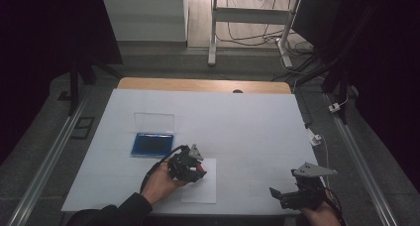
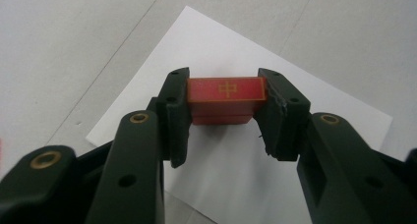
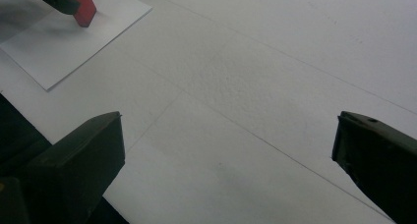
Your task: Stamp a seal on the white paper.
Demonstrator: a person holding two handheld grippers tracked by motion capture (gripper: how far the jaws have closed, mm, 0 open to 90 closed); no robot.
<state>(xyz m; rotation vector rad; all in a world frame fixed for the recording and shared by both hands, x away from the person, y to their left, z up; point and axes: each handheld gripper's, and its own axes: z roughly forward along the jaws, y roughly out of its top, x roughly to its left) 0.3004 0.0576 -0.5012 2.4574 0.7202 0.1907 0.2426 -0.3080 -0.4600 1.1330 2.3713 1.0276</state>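
Stamp, a red block with a gold character on its top face, sits clamped between the jaws of the left hand-held gripper, one pad on each end, directly over the sheet of white paper near the front edge of the desk. From the right gripper view the block hangs just above the sheet with its shadow close under it; contact cannot be confirmed. Open blue ink pad case lies near, beyond the left hand, clear lid up. Right hand-held gripper hovers with jaws spread wide and nothing between them, well apart from the paper, over bare desk cover. Risks, as judged: the paper is loose and unpinned, so any sideways drag during the press would slide it and smear the print. The block looks slightly tilted in the high view; a tilted descent would ink only one edge. The grip is on the short ends only, so a hard push could rock the block in the pads. Lifting off might also carry the sheet up with it.
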